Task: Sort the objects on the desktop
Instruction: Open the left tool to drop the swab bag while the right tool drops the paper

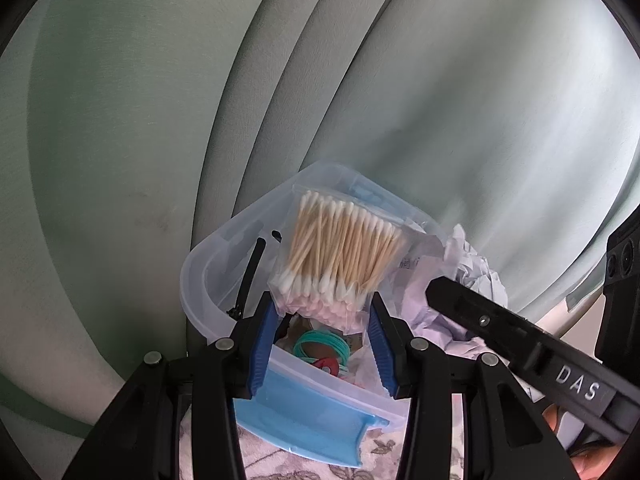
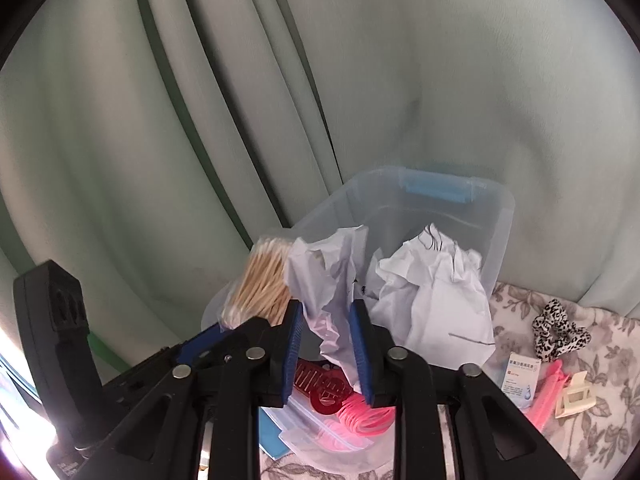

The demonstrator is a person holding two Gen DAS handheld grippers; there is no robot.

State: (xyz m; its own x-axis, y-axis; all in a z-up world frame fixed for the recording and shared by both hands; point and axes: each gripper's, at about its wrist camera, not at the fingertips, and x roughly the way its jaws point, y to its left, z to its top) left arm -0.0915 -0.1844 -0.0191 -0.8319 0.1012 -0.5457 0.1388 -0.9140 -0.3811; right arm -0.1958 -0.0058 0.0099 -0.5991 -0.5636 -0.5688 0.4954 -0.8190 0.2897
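Note:
My left gripper [image 1: 325, 312] is shut on a clear bag of cotton swabs [image 1: 340, 256], holding it above the clear plastic storage box [image 1: 208, 264]. The same bag of cotton swabs [image 2: 260, 284] shows blurred at the left of the right wrist view. My right gripper [image 2: 326, 316] is shut on a crumpled sheet of white paper [image 2: 324, 272] over the box [image 2: 496, 220]. Inside the box lie more crumpled paper [image 2: 436, 292], teal hair ties [image 1: 320, 344], a red piece [image 2: 326, 390] and pink hair ties [image 2: 360, 416]. The right gripper's black body [image 1: 520, 336] crosses the left wrist view.
A pale green curtain [image 2: 160, 120] hangs right behind the box. On the floral cloth [image 2: 600, 360] to the right lie a leopard-print scrunchie [image 2: 556, 332], a small white medicine box [image 2: 520, 380], a pink comb [image 2: 548, 392] and a cream hair claw [image 2: 576, 396]. A blue lid latch [image 1: 308, 420] sits at the box's near side.

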